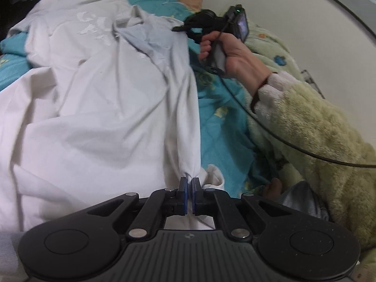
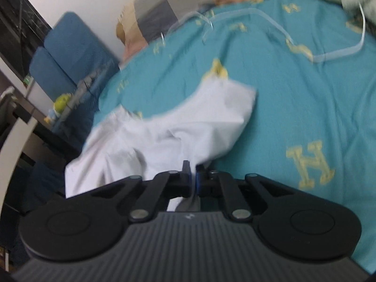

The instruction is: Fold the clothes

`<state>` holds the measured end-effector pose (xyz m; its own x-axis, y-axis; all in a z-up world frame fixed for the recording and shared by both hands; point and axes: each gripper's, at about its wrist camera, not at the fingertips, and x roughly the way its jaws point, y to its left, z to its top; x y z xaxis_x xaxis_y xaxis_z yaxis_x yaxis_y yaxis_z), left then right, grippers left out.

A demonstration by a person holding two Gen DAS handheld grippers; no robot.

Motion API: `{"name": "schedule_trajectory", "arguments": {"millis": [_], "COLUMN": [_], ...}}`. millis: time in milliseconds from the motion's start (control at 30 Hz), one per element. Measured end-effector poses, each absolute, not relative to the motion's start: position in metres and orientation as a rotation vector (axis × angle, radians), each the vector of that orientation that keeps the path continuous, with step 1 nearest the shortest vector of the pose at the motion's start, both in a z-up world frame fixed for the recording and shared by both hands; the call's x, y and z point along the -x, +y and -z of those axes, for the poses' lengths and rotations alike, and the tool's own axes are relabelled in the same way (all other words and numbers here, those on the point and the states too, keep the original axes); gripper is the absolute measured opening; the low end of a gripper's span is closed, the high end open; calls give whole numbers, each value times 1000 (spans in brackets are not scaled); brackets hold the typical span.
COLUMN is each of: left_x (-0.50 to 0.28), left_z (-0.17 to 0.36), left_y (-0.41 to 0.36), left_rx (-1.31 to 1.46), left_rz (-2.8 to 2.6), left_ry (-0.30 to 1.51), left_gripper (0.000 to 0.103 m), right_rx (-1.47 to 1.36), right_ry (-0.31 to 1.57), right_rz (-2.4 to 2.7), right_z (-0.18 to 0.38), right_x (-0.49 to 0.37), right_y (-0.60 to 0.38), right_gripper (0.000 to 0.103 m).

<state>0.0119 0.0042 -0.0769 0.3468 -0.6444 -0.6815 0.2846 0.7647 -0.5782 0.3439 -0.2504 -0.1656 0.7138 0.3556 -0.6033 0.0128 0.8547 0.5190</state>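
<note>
White shirt (image 1: 98,98) lies spread on the bed (image 1: 225,127), over the teal sheet w/ yellow letters. Left gripper (image 1: 189,183) has its jaws closed on a bunched bit of the shirt's near edge; right gripper (image 2: 193,176) is likewise clamped on cloth further up the same side, by the sleeve. Two pinches along one edge look like prep to lift that side & carry it over the body for a lengthwise fold. The right hand (image 1: 225,51) holds its tool just above the fabric. Room: bare sheet beside the shirt's right edge; a fuzzy green sleeve (image 1: 317,136) & cable (image 1: 270,129) crowd that side, pillow (image 2: 178,2) & clear hangers (image 2: 282,33) lie further up.
</note>
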Motion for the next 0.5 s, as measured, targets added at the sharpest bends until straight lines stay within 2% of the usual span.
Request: {"name": "schedule_trajectory", "arguments": {"millis": [200,367,500], "left_x": [-25,-40,-41], "left_z": [84,107,109], "left_y": [-12,-12,-10], "left_rx": [388,394,406], "left_rz": [622,555,554], "left_ry": [1061,1157,1165], "left_gripper": [3,3,4], "right_rx": [-400,-404,-460], "right_ry": [650,701,717], "right_rz": [-181,-150,-144], "right_z": [137,170,181], "right_x": [-366,-378,-370], "right_y": [-261,-268,-276], "right_gripper": [6,6,9]}}
